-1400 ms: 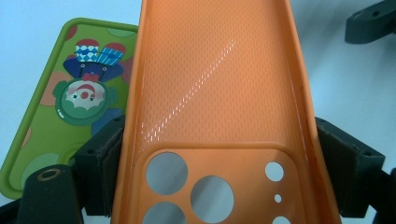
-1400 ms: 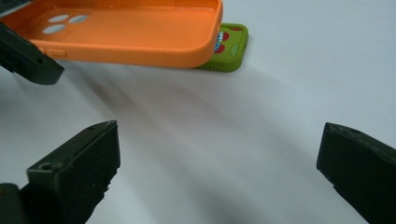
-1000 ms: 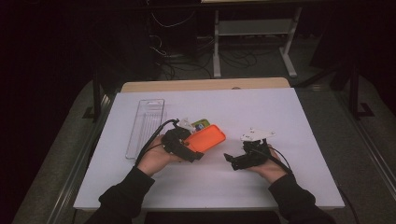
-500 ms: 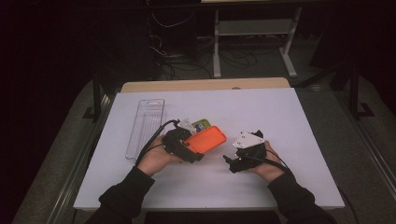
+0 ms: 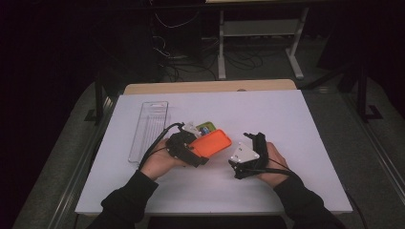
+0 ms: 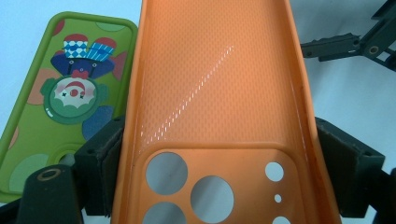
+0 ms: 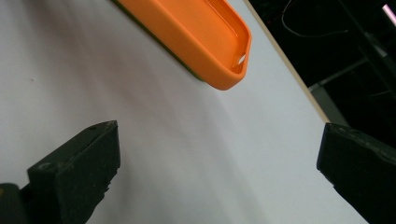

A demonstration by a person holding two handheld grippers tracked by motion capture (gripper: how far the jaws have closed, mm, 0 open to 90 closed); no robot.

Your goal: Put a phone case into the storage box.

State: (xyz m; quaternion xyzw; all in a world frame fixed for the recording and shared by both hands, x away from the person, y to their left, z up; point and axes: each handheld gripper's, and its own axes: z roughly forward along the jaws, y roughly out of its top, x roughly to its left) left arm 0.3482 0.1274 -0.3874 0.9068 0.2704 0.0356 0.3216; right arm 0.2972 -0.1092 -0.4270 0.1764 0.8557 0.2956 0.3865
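We see the left gripper (image 5: 203,153) clamped on an orange phone case (image 5: 212,143), its 2 black jaws pressing against the long sides of the case near the end with the camera cut-outs. In the left gripper view the orange phone case (image 6: 210,93) runs away from the camera with its hollow inner side facing us; we count 3 large round holes and 3 smaller ones at its near end, and a glossy streak crosses its textured floor. Beside it on the white table (image 5: 296,124) lies a green phone case (image 6: 60,93) printed with a cartoon figure and coloured dots; in the high view we make out the green phone case (image 5: 206,128) just behind the orange one, partly covered by it. The orange case sits near the middle of the table, between the 2 hands, tilted with its far end toward the right gripper (image 5: 241,167). The right gripper holds nothing: in the right gripper view its 2 jaws stand wide apart over bare tabletop, with the orange phone case (image 7: 196,42) ahead of them and well clear of both pads. A clear plastic tray (image 5: 149,129) lies lengthwise on the table to the left of the left hand (image 5: 160,162).
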